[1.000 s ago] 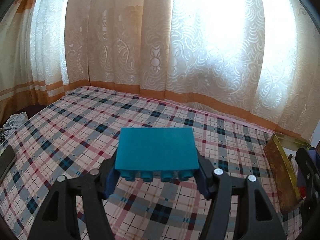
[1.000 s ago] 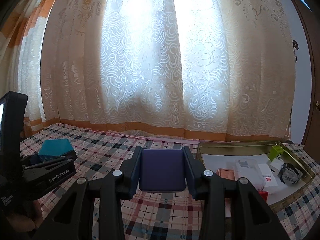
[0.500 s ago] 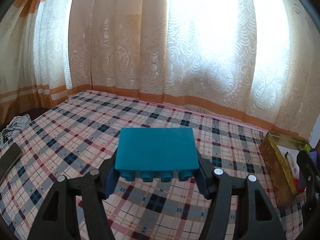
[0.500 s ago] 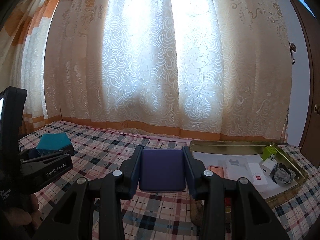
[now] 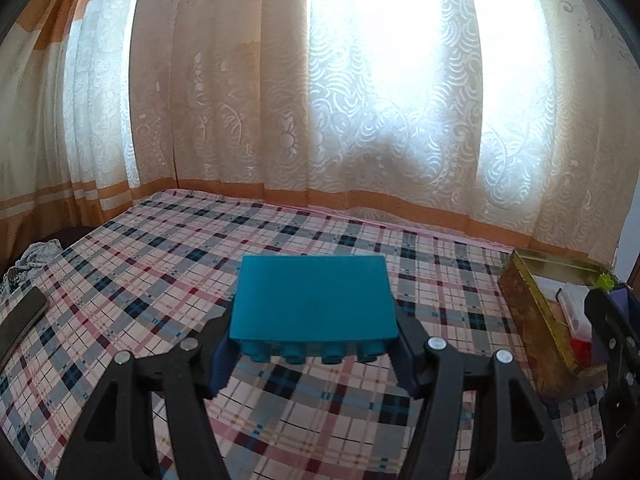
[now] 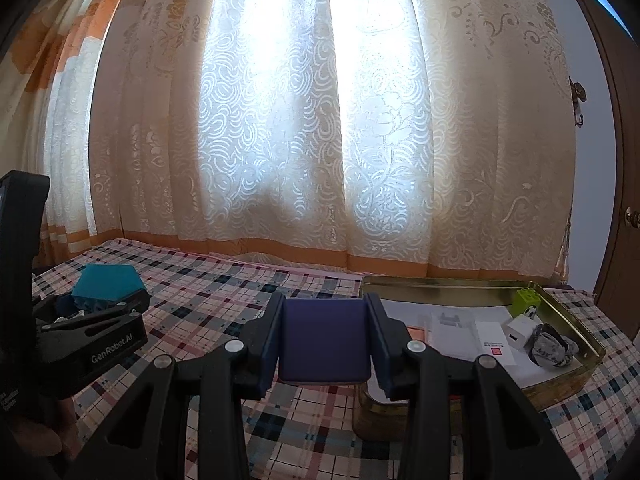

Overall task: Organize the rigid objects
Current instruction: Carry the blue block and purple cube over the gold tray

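Left wrist: left gripper [image 5: 314, 354] clamps teal block [image 5: 314, 296]; right gripper [image 6: 324, 344] clamps purple block [image 6: 324, 338].

Black gripper [image 5: 314, 354] arms, silver screws, navy jaws.

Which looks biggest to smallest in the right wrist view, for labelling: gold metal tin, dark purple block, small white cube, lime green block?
1. gold metal tin
2. dark purple block, enlarged by nearness
3-4. small white cube and lime green block: alike
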### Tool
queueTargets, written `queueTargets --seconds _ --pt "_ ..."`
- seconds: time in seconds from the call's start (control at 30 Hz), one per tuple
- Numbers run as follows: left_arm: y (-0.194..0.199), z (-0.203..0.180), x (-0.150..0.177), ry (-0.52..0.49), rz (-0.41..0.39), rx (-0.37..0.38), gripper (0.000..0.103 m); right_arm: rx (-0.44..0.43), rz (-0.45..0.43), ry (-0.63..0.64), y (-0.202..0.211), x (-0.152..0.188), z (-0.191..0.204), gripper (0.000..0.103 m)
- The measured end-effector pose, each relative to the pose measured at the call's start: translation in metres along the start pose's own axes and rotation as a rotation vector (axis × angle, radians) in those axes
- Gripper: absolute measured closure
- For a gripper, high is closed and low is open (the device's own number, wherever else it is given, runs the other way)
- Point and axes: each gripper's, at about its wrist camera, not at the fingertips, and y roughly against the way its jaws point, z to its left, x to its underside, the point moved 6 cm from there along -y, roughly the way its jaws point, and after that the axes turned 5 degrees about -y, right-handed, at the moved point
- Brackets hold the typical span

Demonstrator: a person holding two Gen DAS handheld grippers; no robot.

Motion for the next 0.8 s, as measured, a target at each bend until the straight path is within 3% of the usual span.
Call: queueTargets --seconds 0.8 --pt "0.024 -0.08 0.007 -0.054 -0.008 0.137 0.039 0.062 -0.046 0.019 0.026 0.0 -0.051 0.06"
